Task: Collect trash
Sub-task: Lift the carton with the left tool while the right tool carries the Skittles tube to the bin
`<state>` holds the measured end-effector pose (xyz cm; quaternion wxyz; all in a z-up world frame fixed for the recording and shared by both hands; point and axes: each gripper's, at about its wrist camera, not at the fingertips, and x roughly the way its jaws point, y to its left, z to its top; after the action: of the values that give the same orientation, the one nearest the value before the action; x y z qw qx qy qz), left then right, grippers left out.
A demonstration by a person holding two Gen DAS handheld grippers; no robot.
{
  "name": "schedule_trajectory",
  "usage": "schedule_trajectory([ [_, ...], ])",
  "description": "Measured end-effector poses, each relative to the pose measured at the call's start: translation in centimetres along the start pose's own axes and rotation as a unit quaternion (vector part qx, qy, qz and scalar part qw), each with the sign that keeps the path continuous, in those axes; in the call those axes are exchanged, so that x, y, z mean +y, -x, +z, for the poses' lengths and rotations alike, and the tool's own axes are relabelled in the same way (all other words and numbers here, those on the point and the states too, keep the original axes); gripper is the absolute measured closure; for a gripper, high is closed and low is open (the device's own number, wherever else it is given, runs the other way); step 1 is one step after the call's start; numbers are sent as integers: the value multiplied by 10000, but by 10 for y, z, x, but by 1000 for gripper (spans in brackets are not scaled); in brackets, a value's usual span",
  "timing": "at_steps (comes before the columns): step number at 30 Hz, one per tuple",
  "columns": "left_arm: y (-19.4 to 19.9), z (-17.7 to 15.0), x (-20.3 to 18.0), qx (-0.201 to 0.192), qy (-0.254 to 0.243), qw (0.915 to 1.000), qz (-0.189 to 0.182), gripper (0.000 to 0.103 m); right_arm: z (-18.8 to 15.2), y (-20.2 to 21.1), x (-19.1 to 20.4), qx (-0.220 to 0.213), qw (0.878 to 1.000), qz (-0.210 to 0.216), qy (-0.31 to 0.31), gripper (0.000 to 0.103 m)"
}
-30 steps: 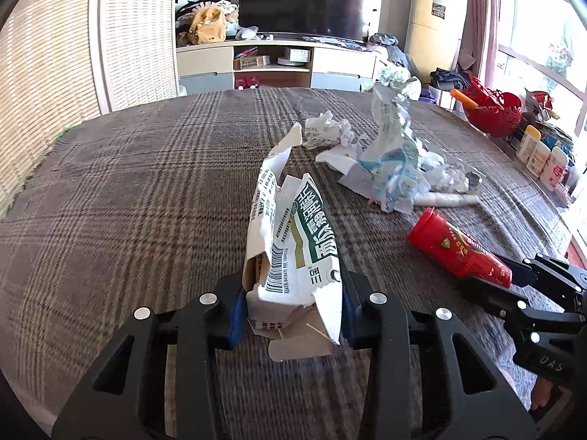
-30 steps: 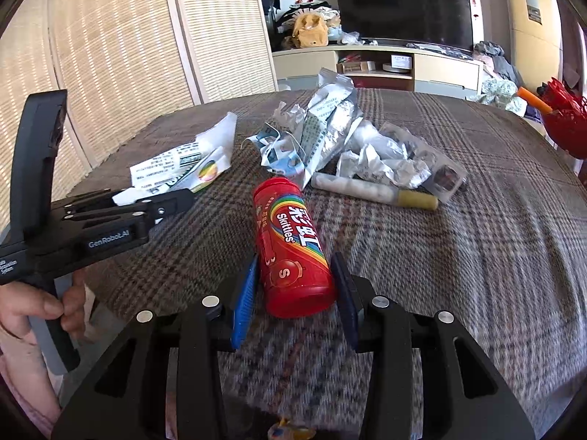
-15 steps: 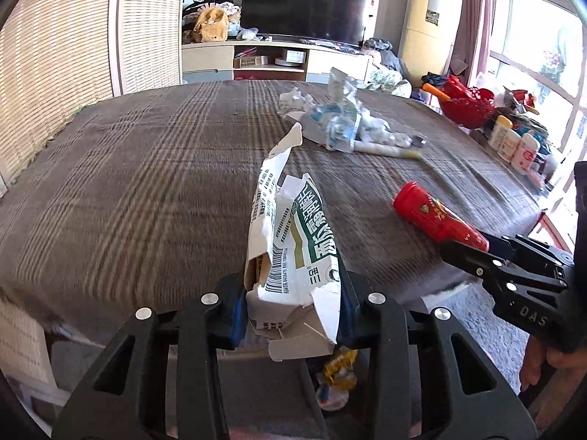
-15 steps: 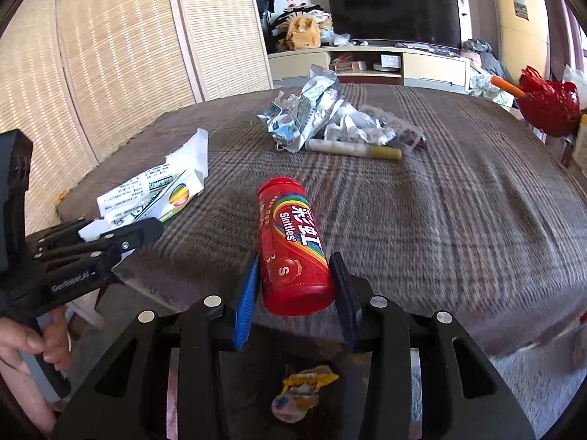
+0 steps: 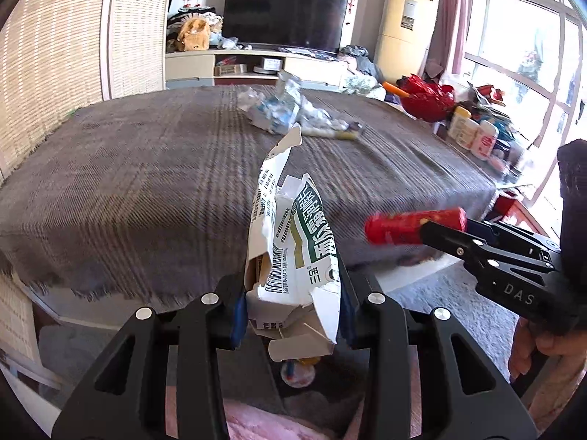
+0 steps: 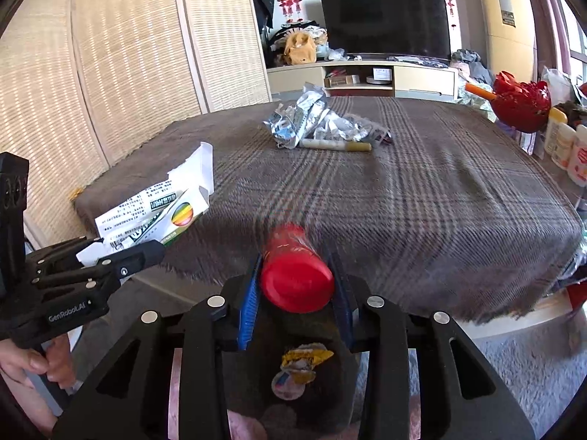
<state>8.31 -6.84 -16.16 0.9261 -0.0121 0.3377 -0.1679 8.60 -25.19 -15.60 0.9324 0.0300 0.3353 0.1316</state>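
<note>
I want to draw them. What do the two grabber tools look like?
Both are black, angular frames with cut-out holes and round silver bolts. The left gripper and right gripper have blue ribbed pads inside the fingers. White letters mark them: GenRobot.AI on the left one's side, DAS on the right. A dark sleeve shows by the right one.

The left gripper (image 5: 291, 304) clamps a torn white-and-green carton (image 5: 293, 253) between its 2 blue pads, the carton standing upright with its ripped flap pointing up. To the right, the right gripper (image 5: 440, 233) carries a red tube (image 5: 411, 225), blurred, its jaws closing on it; a hand (image 5: 539, 348) grips the handle. Both are held off the near edge of the desk (image 5: 146, 183), covered in a brown plaid cloth. A heap of crumpled wrappers (image 5: 282, 113) and a pen (image 5: 330, 132) lie at the far side.
</note>
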Motion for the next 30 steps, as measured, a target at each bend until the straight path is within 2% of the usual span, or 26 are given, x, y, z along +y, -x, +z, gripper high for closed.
schedule_trajectory([
  [6,-10,-24,-18,334,-55,9992,-188,67,-18,2,-7,120,9999,-11,-99,70],
  [14,-46,-58,-30,987,-46,9946,-304,67,-45,-19,-15,499,9984,6,-259,70],
  [24,-103,-77,-22,1745,176,9839,-333,67,-64,-60,-29,1039,9934,-53,-488,70],
  [30,-128,-82,-15,2015,248,9786,-344,66,-69,-83,-35,1301,9896,-9,-614,70],
])
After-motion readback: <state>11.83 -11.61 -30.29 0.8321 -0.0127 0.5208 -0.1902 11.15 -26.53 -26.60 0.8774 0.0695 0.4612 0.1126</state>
